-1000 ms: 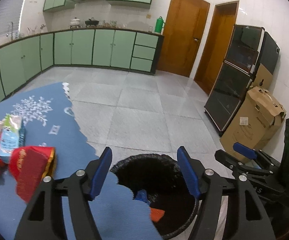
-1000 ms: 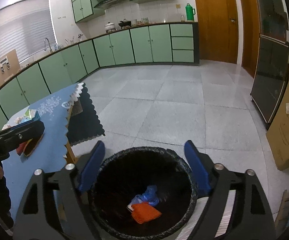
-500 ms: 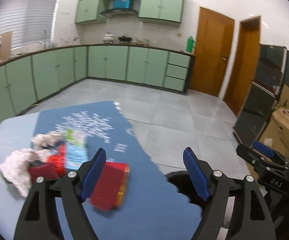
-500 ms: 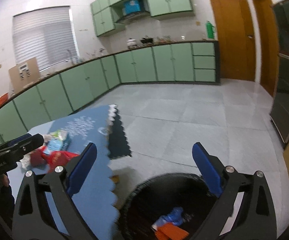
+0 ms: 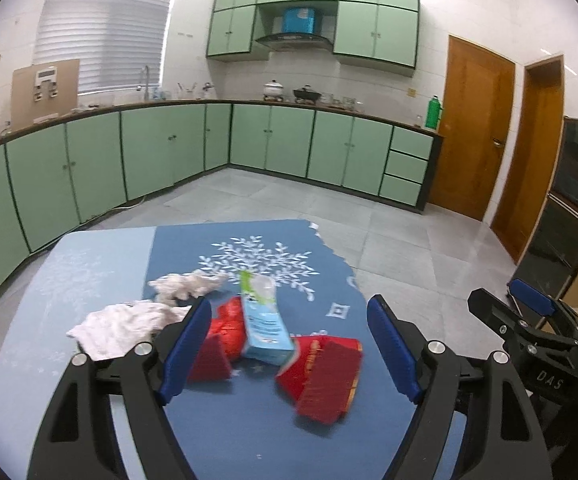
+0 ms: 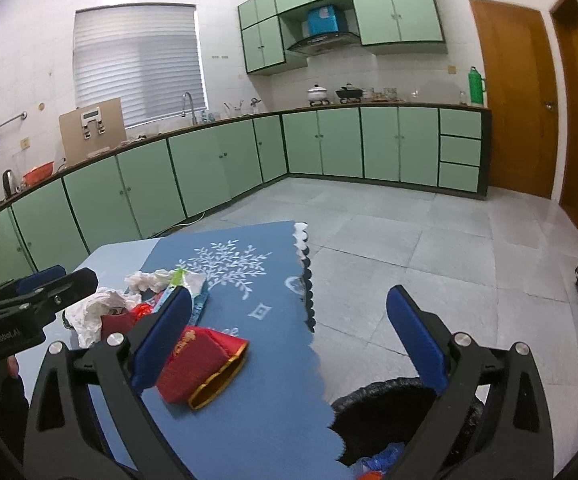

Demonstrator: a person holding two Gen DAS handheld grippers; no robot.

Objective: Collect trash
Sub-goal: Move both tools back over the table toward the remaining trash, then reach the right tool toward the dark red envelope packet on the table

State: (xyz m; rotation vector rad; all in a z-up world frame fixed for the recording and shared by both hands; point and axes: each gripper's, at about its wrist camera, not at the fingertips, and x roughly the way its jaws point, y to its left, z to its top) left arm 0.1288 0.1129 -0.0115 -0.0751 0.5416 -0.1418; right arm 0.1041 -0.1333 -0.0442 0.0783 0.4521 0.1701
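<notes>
Green cabinets point(image 5: 273, 148) line the far walls of the kitchen, above a pale tiled floor point(image 6: 409, 240). Nearer, a table under a blue cloth point(image 5: 249, 440) with a white leaf print carries the trash in a loose heap. Beside the table's scalloped edge, low on the floor, stands a bin with a black liner point(image 6: 373, 412); blue and orange scraps point(image 6: 381, 460) lie inside it.

Of the trash on the cloth, crumpled white paper point(image 5: 121, 326) lies to the left, with a second wad point(image 5: 185, 286) just behind it. A red pouch with gold trim point(image 5: 323, 372) lies at the near right, and a light blue carton point(image 5: 263, 320) rests tilted between it and a red crumpled wrapper point(image 5: 229, 330). A small red piece point(image 5: 209, 360) sits just in front of that wrapper.

The left gripper point(image 5: 289, 352) hangs over the heap with its blue-padded fingers spread wide and nothing between them. The right gripper point(image 6: 289, 344) is likewise spread wide and empty, above the table's edge and the bin, with the red pouch just beside its left finger.
</notes>
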